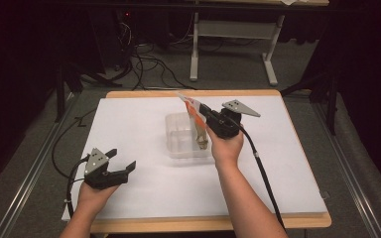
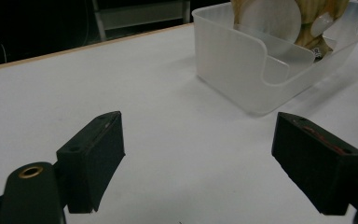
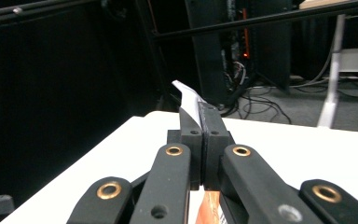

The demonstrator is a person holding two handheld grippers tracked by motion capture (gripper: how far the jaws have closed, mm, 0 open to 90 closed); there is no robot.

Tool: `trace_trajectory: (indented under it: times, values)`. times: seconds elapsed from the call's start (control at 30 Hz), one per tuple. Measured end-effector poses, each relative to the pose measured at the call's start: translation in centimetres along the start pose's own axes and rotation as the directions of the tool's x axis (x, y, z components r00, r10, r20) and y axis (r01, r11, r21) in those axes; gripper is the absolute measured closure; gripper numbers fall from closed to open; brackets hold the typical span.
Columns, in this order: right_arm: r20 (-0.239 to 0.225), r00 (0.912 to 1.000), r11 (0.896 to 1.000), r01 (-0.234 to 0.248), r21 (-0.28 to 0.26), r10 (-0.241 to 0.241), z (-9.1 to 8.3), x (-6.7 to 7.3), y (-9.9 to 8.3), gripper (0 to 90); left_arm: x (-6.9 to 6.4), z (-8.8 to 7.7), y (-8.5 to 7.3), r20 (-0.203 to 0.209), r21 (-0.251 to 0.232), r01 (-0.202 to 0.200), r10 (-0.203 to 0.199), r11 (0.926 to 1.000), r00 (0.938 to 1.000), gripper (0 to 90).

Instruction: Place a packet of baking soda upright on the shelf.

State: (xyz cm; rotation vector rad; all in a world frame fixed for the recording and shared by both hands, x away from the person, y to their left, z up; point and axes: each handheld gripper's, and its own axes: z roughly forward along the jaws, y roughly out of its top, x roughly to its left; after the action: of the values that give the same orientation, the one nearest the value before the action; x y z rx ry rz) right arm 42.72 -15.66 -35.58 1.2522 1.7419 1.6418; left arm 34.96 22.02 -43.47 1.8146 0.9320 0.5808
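Right gripper (image 1: 202, 112) pinches the snack packet (image 1: 195, 118) above the clear bin (image 1: 178, 148); left gripper (image 1: 120, 161) is spread, empty.

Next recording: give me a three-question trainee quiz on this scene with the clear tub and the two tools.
1. True or false: the left tool stands open over the white table top, with nothing between its pads.
2. What does the right tool grip? A) the orange-and-white flat packet B) the translucent plastic tub C) a cable
3. Fill in: the packet's lower end hangs over the ____.

Key: 1 true; 2 A; 3 tub. In the left tool's view the pale contents sit at the tub's far side.
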Motion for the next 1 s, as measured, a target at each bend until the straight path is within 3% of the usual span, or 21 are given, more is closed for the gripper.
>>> trace_trajectory:
  times: [0.27, 1.0]
  values:
    - [-0.037, 0.9993, 1.000, -0.002, -0.013, 0.002, -1.5, -0.3, -1.5, 90.0, -0.1, 0.0, 0.0, -0.001, 0.002, -0.003, 0.003, 1.0000, 1.0000, 17.4]
    - [-0.027, 0.9995, 1.000, 0.019, -0.005, -0.019, -2.2, -0.3, -2.4, 90.0, -0.1, 0.0, 0.0, -0.002, 0.002, -0.004, 0.004, 1.0000, 1.0000, 17.4]
